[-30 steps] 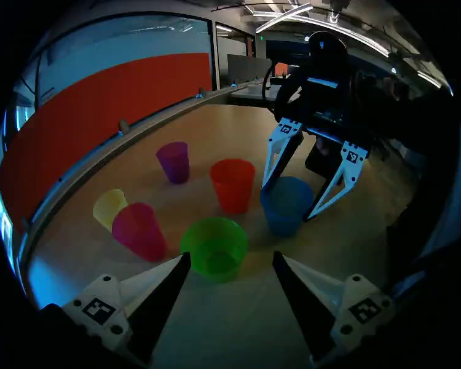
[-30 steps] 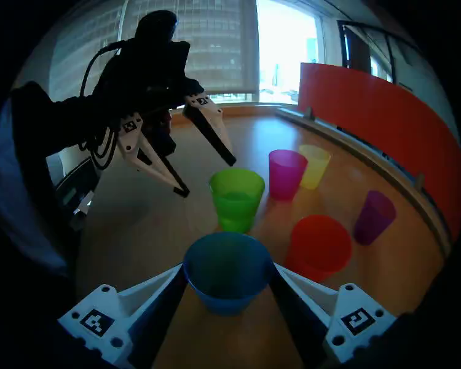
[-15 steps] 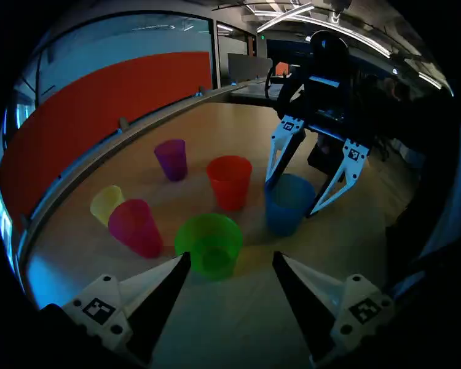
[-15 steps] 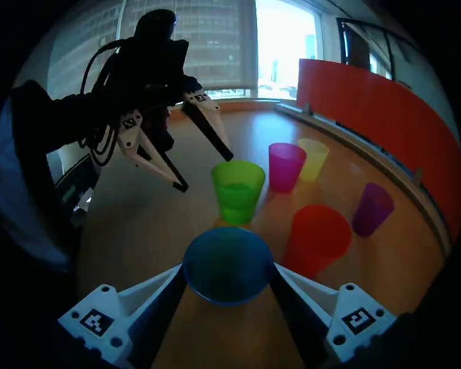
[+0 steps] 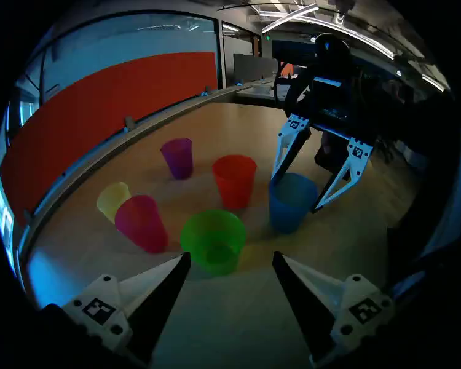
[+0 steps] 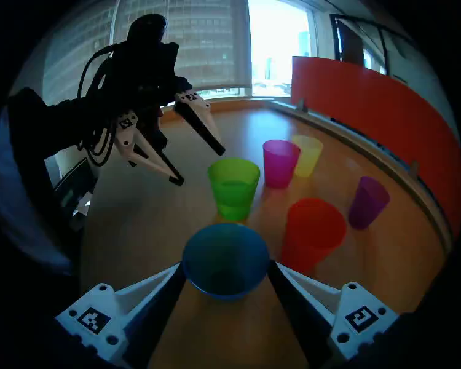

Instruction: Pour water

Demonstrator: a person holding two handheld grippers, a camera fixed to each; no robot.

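Seemingly the pour has not begun. The right claw [image 6: 225, 265] has its 2 fingers pressed against opposite sides of the blue cup [image 6: 224, 292], which sits upright between them with its mouth level. Whether it holds water, or has left the desk [image 6: 138, 227], I cannot tell. By my reading the grasp is done, and lifting, tilting and emptying into another cup are left.

Just ahead of this claw stands the green cup [image 6: 233, 187], a likely receiver. A red cup [image 6: 313, 230] is near on the claw's right, and the magenta cup [image 6: 279, 161], yellow cup [image 6: 308, 154] and purple cup [image 6: 368, 202] stand farther ahead.

The left claw [image 5: 229, 254] is spread wide and holds nothing. It points forward and down at the desk, with the green cup just beyond its fingertips.
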